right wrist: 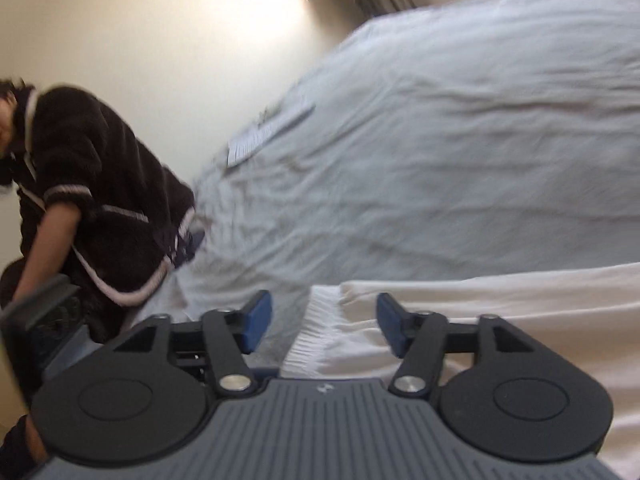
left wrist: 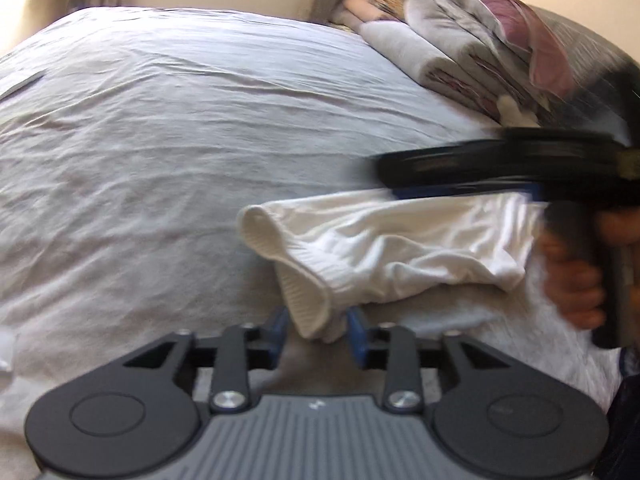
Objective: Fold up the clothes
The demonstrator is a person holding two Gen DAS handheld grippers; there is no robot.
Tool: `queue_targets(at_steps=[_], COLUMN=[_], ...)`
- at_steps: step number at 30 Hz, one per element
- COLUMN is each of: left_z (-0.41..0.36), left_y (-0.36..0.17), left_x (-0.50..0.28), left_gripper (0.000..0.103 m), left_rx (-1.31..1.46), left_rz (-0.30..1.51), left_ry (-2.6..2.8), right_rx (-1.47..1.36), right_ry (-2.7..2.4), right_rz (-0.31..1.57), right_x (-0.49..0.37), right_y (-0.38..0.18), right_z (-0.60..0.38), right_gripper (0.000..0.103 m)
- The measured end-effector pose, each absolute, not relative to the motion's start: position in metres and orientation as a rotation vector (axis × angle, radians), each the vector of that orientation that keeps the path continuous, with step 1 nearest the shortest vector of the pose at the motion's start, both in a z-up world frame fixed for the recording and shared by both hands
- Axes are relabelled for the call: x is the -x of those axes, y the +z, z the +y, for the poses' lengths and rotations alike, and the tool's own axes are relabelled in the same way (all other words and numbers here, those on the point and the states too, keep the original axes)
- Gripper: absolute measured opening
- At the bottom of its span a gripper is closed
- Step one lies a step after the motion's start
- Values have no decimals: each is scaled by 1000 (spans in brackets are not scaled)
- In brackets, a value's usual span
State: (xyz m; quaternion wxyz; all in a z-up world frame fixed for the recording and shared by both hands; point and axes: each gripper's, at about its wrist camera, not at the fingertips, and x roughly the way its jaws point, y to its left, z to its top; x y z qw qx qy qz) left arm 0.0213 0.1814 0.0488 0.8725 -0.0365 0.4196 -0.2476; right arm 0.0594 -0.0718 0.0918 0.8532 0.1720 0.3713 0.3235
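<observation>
Garment: one white garment [left wrist: 384, 252], ribbed at the hem, lies rumpled on the bed; its long axis runs crosswise to the left jaws, from the ribbed end near them out toward the right gripper.
Bed: one grey sheet [left wrist: 168, 152], creased, spreads ahead of both pairs of jaws and beneath the garment.
Bedding stack: one pile of folded bedding [left wrist: 472, 48], far ahead and to the right of the left jaws, well apart from the garment.
Person: dark top with pale trim [right wrist: 92, 184], seen to the left of the right jaws.
Paper: one flat sheet of paper [right wrist: 268, 130] on the bed, well ahead of the right jaws.
Left gripper [left wrist: 318, 334]: jaws part-open; a ribbed corner of the garment hangs between the blue pads, and the pads do not appear to press it.
Right gripper [right wrist: 324, 322]: jaws wide apart, nothing gripped; the ribbed hem lies just ahead between them, cloth running off to their right.
Nearer hand: both sit at the garment, one at each end; I judge the left closer to a grip.
Key relation: garment spans between the two grippers, so the coming fold likely turns on each closing on its own end.
Count: two grippers, one garment, one bedding stack, one paper.
</observation>
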Motion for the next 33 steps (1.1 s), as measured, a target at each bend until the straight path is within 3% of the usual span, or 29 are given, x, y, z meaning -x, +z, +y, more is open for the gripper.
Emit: queue_targets(at_steps=[4,7,11,16,18,20,23,25,26,33], left_z=[201,202,185,152,146,145,156,164,169,186], left_y=[52,50,41,30,27,25,26,36,40,37], left_x=[-24,-24,-26,-33,-37,-41,-48,-45,-44,-43], left_gripper=[45,60,72,85,80,24,20,20,20,20], left_rx=[209,317,381,360,384,398,457,448,438,346], left_rz=[876,901,980,978,949,934,933,885,872,912], left_ry=[-466,-432,-383,-262,-201,-149,-117,-119,-130,-162], right_rx=[-287,-276,-449,-558,-574,-596,-560,-574,-589,-703], right_ry=[559,458,399,252,213,198,146,96,66,-142], right_rz=[799,849,803,896,894,875,853,808,781,670], right_x=[-30,-5,29,21,18,17,14,17,19,30], right_y=[99,88,66,54,56,58,59,63,66,85], right_z=[-141,-198,-273,-308,-316,-325,-332,-348,-358,-445], right_gripper=[71,71,71,71,71,71,67,44,42,41])
